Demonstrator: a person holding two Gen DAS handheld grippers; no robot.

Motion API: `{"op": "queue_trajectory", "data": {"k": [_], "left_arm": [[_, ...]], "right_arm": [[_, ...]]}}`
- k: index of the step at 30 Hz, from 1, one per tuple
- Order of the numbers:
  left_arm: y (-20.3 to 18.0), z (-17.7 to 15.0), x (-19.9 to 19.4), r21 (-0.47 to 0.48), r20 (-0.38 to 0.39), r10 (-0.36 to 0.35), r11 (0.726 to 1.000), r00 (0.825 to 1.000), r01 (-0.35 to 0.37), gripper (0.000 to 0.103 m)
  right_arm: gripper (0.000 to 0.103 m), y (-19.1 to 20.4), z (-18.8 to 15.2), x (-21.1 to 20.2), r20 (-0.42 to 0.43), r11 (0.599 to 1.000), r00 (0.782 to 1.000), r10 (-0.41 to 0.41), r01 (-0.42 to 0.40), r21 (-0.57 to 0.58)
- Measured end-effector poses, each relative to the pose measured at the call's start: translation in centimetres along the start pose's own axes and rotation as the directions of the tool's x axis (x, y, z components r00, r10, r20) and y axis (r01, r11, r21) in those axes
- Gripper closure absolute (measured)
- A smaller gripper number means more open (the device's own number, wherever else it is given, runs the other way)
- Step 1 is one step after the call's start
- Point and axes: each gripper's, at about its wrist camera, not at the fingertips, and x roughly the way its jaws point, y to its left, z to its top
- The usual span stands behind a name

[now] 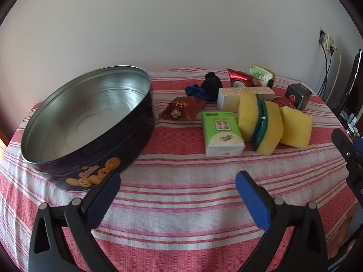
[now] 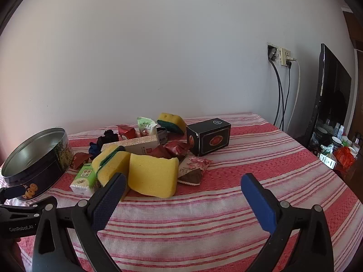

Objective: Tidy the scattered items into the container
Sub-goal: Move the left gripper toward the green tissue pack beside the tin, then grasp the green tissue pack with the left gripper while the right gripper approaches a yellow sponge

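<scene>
A round dark-blue cookie tin (image 1: pixel 95 133) stands empty at the left of the red-striped tablecloth (image 1: pixel 181 181); it shows far left as the tin (image 2: pixel 34 165) in the right wrist view. To its right lies a heap: yellow sponges (image 1: pixel 261 122), a green tissue pack (image 1: pixel 221 131), a white box (image 1: pixel 229 98), red foil packets (image 1: pixel 181 108), dark cloth (image 1: pixel 212 86) and a black box (image 2: pixel 208 139). My left gripper (image 1: pixel 178 182) is open, low over the cloth before the tin. My right gripper (image 2: pixel 183 184) is open, its left finger close to a yellow sponge (image 2: pixel 153 175).
A white wall backs the table, with a socket and hanging cables (image 2: pixel 282 90) at the right. A dark screen (image 2: pixel 331 95) and small clutter (image 2: pixel 335 151) stand past the table's right edge. Bare striped cloth lies in front of both grippers.
</scene>
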Motion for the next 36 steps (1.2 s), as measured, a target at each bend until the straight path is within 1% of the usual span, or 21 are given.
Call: {"op": "queue_trajectory", "data": {"k": [4, 7, 10, 14, 15, 16, 17, 19, 21, 22, 23, 24, 28, 30, 32, 34, 36], "left_arm": [[-1.3, 1.2, 1.8, -0.010, -0.037, -0.018, 1.000, 0.999, 0.018, 0.001], [-1.8, 1.6, 2.9, -0.016, -0.067, -0.019, 1.000, 0.998, 0.018, 0.001], [-2.1, 2.0, 4.2, -0.031, -0.104, -0.025, 0.999, 0.994, 0.022, 0.001], [-2.8, 2.8, 6.0, -0.051, -0.155, -0.045, 0.998, 0.987, 0.037, 0.008], [-3.0, 3.0, 6.6, -0.051, -0.170, -0.037, 0.998, 0.985, 0.029, 0.010], [-3.3, 3.1, 7.0, -0.039, -0.174, -0.013, 0.999, 0.985, 0.006, 0.012], [-3.5, 3.3, 7.2, -0.025, -0.167, 0.004, 1.000, 0.986, -0.009, 0.013], [-3.7, 3.6, 7.4, -0.026, -0.164, -0.003, 1.000, 0.986, -0.001, 0.015], [-3.6, 3.7, 7.2, -0.029, -0.153, -0.004, 1.000, 0.988, -0.001, 0.022], [-3.6, 3.7, 7.0, -0.029, -0.140, -0.006, 1.000, 0.990, 0.002, 0.032], [-3.4, 3.7, 6.7, -0.028, -0.127, -0.007, 1.000, 0.992, 0.004, 0.048], [-3.3, 3.6, 6.5, -0.027, -0.117, -0.011, 1.000, 0.993, 0.008, 0.054], [-2.6, 3.2, 5.7, -0.031, -0.100, -0.056, 0.998, 0.993, 0.053, 0.054], [-2.1, 2.8, 5.0, -0.052, -0.095, -0.120, 0.992, 0.988, 0.116, 0.054], [-1.5, 2.4, 3.8, -0.079, -0.075, -0.179, 0.982, 0.981, 0.173, 0.054], [-1.0, 2.1, 2.3, -0.080, -0.037, -0.197, 0.978, 0.980, 0.194, 0.054], [-0.5, 1.7, 0.9, -0.072, 0.001, -0.205, 0.976, 0.979, 0.205, 0.054]], "right_arm": [[0.000, -1.9, 0.2, 0.9, -0.017, 1.000, 1.000, -0.021, 0.021, 0.022], [0.001, -3.0, 0.2, 1.5, -0.038, 0.996, 0.999, 0.018, -0.014, 0.086], [0.001, -3.4, 0.2, 1.7, -0.041, 0.994, 0.998, 0.037, -0.032, 0.107], [0.001, -2.9, 0.3, 1.6, -0.035, 0.996, 0.999, 0.040, -0.037, 0.087], [0.001, -2.8, 0.3, 1.5, -0.032, 0.996, 0.999, 0.041, -0.038, 0.083], [0.001, -2.8, 0.3, 1.4, -0.029, 0.996, 0.999, 0.043, -0.040, 0.081], [0.001, -2.8, 0.3, 1.4, -0.028, 0.996, 0.999, 0.044, -0.041, 0.082], [0.001, -2.9, 0.3, 1.4, -0.027, 0.995, 0.999, 0.047, -0.044, 0.091], [0.001, -3.1, 0.4, 1.5, -0.030, 0.993, 0.998, 0.053, -0.049, 0.106], [0.001, -3.3, 0.3, 1.5, -0.032, 0.992, 0.998, 0.057, -0.053, 0.114], [0.001, -3.4, 0.3, 1.6, -0.034, 0.991, 0.998, 0.060, -0.055, 0.122], [0.002, -3.5, 0.3, 1.6, -0.035, 0.990, 0.998, 0.061, -0.056, 0.127], [0.005, -3.9, 0.2, 1.9, -0.050, 0.988, 0.997, 0.065, -0.057, 0.145], [0.005, -4.1, 0.2, 2.2, -0.061, 0.986, 0.996, 0.070, -0.060, 0.158], [0.005, -4.4, 0.1, 2.3, -0.064, 0.983, 0.995, 0.076, -0.064, 0.174], [0.011, -4.6, 0.1, 2.3, -0.063, 0.980, 0.994, 0.087, -0.074, 0.183], [0.022, -4.5, 0.1, 2.5, -0.070, 0.980, 0.992, 0.103, -0.089, 0.179]]}}
